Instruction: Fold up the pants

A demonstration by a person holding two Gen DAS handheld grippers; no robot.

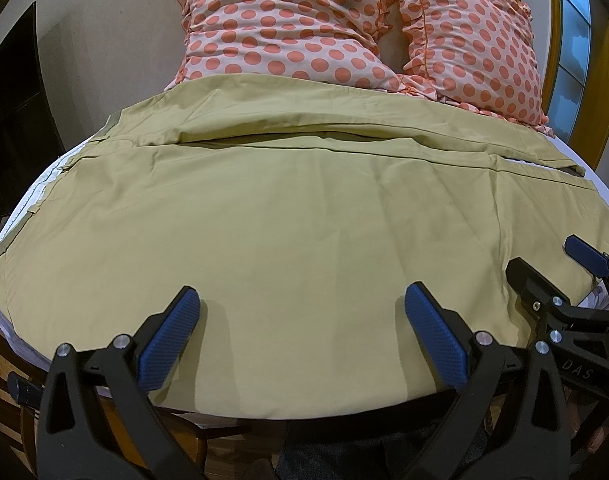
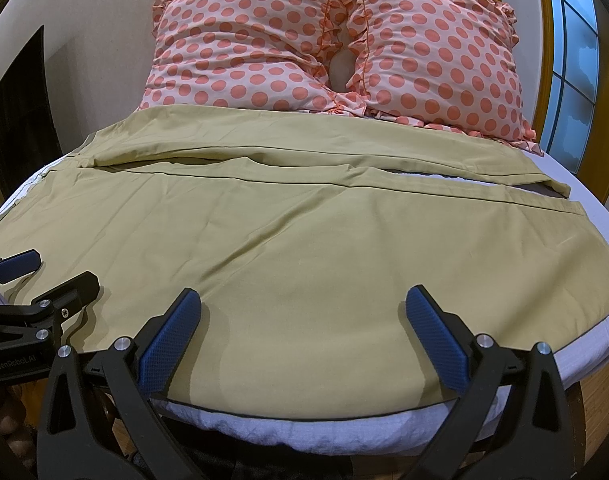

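1. The khaki pants (image 1: 264,208) lie spread flat across the bed (image 2: 584,344), waistband toward the left edge and leg hems toward the right, the two legs side by side with a narrow gap between them
2. The far leg touches the lower edges of two polka-dot pillows (image 1: 288,28) that lean against the wall at the head of the bed
3. The left claw (image 1: 302,332) hovers over the near leg close to the bed's front edge; its jaws are spread wide and hold nothing, blue pads (image 1: 170,340) just above the cloth
4. The right claw (image 2: 304,332) hangs over the same near leg, further toward the hems, also wide apart and empty
5. In the right wrist view the left claw shows at the lower left, just beside the right one
6. White bedding shows under the pants' near edge, above the wooden bed frame (image 2: 596,408)
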